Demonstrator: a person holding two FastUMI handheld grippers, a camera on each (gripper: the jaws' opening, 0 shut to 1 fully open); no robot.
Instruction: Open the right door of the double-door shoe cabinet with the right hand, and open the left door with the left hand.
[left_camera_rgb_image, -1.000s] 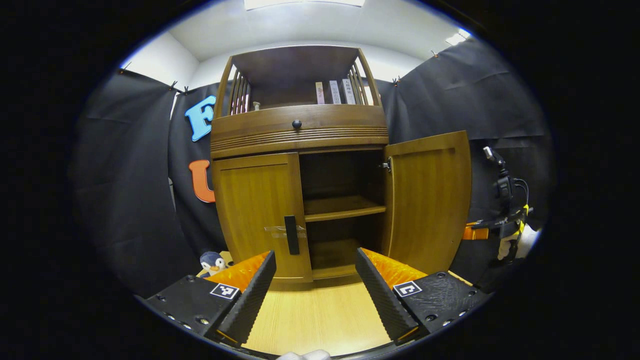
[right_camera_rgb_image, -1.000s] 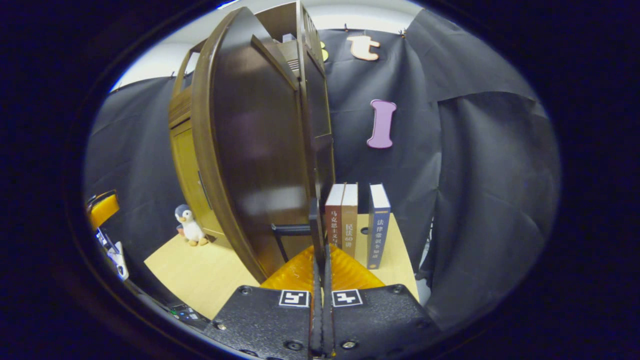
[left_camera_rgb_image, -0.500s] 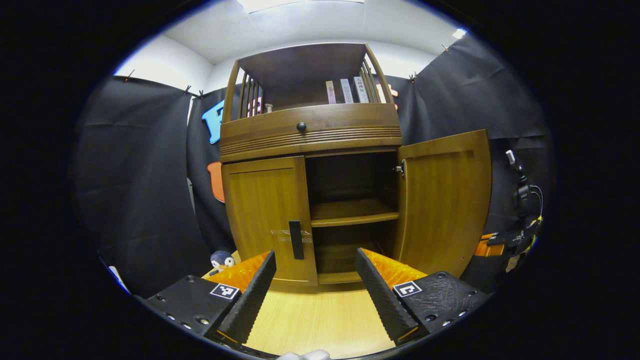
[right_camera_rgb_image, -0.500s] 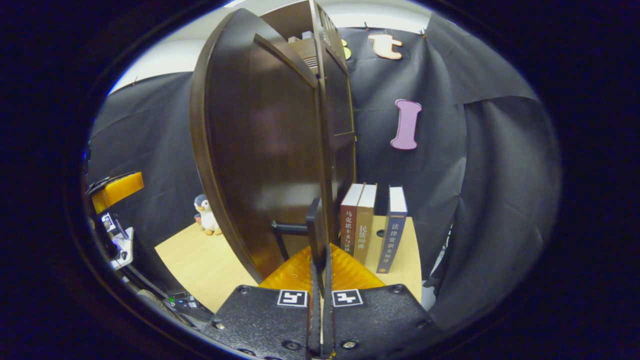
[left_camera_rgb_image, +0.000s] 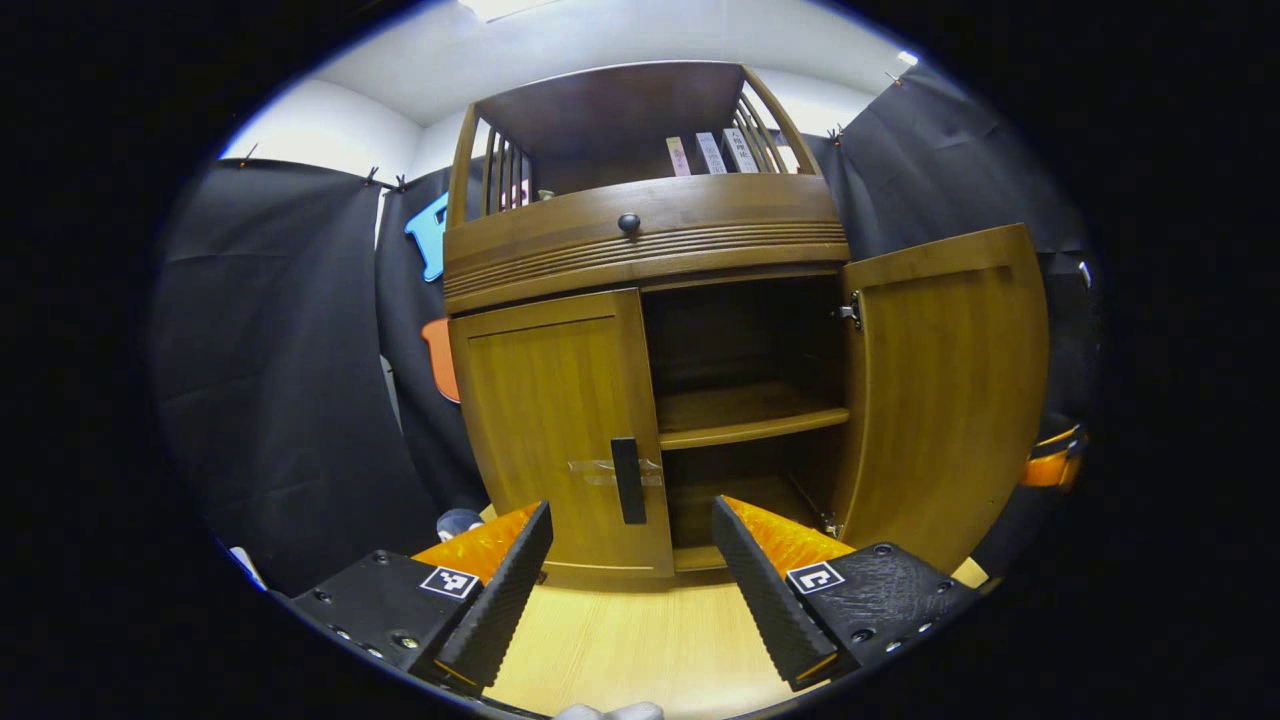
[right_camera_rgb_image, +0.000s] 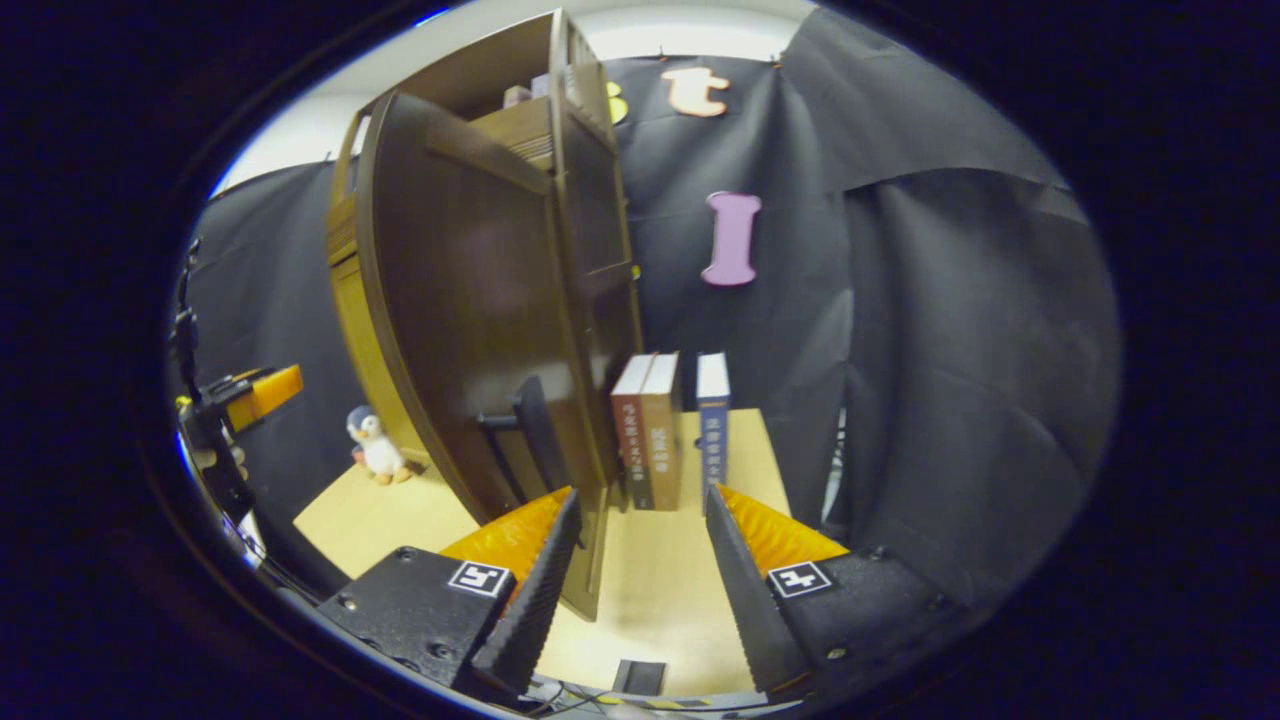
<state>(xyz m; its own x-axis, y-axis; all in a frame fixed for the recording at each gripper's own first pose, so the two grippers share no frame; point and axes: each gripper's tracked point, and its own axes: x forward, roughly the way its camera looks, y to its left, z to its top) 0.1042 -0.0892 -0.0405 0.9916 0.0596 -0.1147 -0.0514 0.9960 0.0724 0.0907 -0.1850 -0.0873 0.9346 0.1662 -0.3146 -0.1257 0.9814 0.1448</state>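
Observation:
The wooden shoe cabinet (left_camera_rgb_image: 640, 240) stands close in the left gripper view. Its left door (left_camera_rgb_image: 550, 420) is closed, with a dark vertical handle (left_camera_rgb_image: 627, 480) at its inner edge. My left gripper (left_camera_rgb_image: 632, 512) is open just in front of that handle, which lines up between the fingers without touching them. The right door (left_camera_rgb_image: 945, 390) is swung wide open, showing shelves inside. In the right gripper view that door (right_camera_rgb_image: 470, 290) shows its outer face, handle (right_camera_rgb_image: 530, 430) sticking out. My right gripper (right_camera_rgb_image: 642, 495) is open, and the door's free edge passes beside its left finger (right_camera_rgb_image: 540, 590).
Three upright books (right_camera_rgb_image: 660, 430) stand on the light wooden table (right_camera_rgb_image: 650, 590) beside the cabinet. A toy penguin (right_camera_rgb_image: 375, 445) sits at the cabinet's left foot. More books fill the top shelf (left_camera_rgb_image: 710, 155). Black cloth walls surround the booth.
My right gripper has opened, let go of the right door's handle and drawn back. The right door swung wider. My left gripper has come closer to the left door's handle.

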